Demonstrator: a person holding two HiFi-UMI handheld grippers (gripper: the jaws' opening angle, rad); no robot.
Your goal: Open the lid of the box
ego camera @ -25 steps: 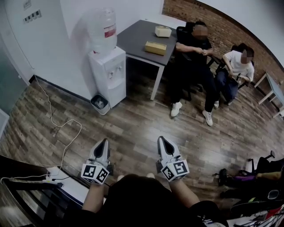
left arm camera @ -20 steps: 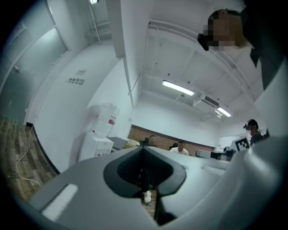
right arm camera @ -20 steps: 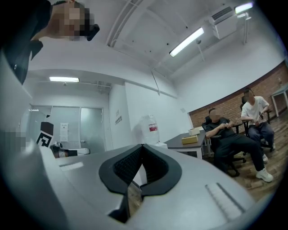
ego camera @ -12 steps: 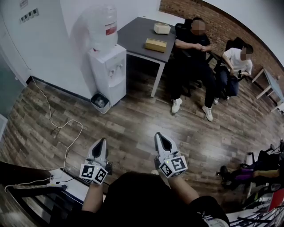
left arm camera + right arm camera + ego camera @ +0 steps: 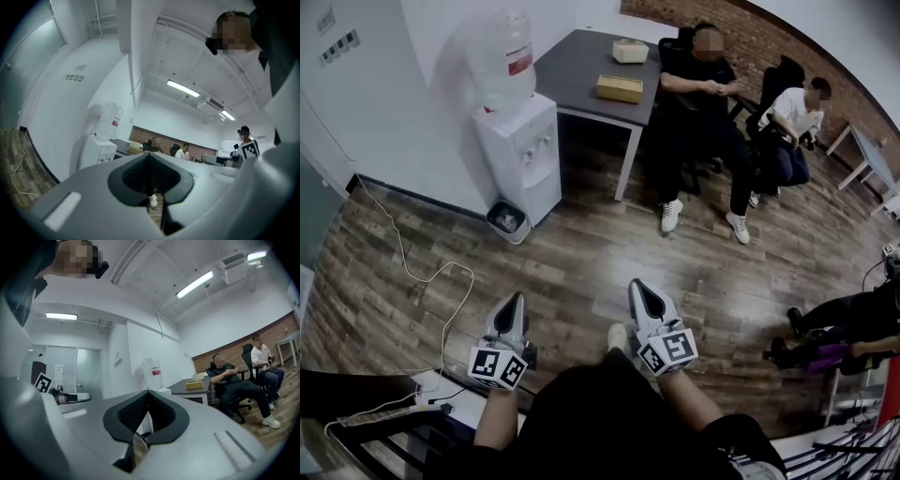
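Two boxes (image 5: 620, 88), one water dispenser (image 5: 523, 150)

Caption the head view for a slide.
Left gripper and right gripper, jaws shut and empty, held above wood floor, far from the two boxes on the grey table beside the water dispenser.

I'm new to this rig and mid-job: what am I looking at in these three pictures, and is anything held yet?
No robot arm: a person holds a gripper in each hand. The head view looks down from their head onto the left gripper and right gripper. Each gripper view rides on one gripper, looking along its jaws; both pairs are shut, with nothing between them. Nothing is held. Across the room, a table beside a water dispenser bears a tan box and a paler box.
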